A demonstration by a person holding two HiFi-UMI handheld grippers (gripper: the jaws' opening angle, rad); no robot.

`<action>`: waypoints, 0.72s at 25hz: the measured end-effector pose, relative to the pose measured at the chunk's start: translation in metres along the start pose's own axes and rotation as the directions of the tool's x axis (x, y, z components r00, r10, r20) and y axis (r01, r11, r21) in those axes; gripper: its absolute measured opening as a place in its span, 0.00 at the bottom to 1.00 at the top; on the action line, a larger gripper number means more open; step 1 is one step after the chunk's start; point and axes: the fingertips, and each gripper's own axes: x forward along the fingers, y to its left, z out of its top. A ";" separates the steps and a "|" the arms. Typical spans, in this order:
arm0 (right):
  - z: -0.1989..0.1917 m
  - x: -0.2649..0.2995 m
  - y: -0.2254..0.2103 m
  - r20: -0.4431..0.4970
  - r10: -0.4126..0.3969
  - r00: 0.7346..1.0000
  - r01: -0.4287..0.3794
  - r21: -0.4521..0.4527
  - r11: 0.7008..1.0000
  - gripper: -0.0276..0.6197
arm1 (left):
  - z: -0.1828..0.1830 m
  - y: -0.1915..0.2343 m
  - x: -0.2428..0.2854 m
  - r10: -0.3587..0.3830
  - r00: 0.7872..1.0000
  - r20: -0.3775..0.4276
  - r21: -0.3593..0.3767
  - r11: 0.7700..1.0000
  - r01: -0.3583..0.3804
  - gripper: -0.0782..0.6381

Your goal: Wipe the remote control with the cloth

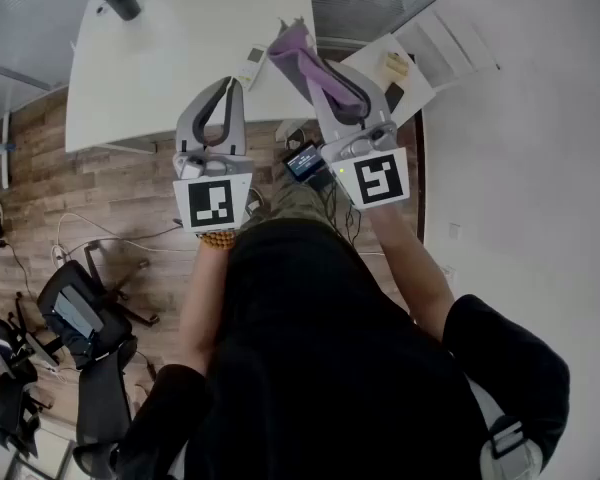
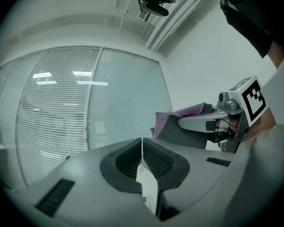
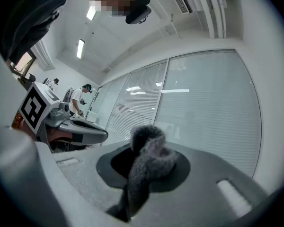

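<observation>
Slip risk | right gripper [image 3: 143, 167] pinches bunched cloth [image 1: 298, 48]; fold could pull free | left gripper [image 2: 142, 148] closed, nothing gripped | remote [image 1: 251, 66] unheld near table [image 1: 130, 88] edge, may skid off.

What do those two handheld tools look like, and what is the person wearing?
The left gripper and right gripper are light grey plastic, each with two curved jaws lined with dark ribbed pads and a white cube bearing black square markers. A small lit screen and dark cables sit by the right one. The person wears a black short-sleeved top and a beaded bracelet.
</observation>
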 end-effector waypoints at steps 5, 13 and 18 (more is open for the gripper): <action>-0.011 0.005 -0.005 -0.013 0.011 1.000 -0.010 0.020 1.000 0.12 | -0.011 -0.003 0.004 0.002 1.000 -0.020 0.000 1.000 -0.002 0.12; -0.033 0.019 -0.012 -0.031 0.057 0.998 -0.056 0.036 0.998 0.13 | -0.043 -0.008 0.015 -0.001 0.996 -0.091 0.005 1.000 0.002 0.26; -0.056 0.040 -0.021 -0.080 0.094 0.992 -0.091 0.038 0.995 0.13 | -0.066 -0.003 0.035 0.004 0.990 -0.144 -0.004 1.000 -0.004 0.29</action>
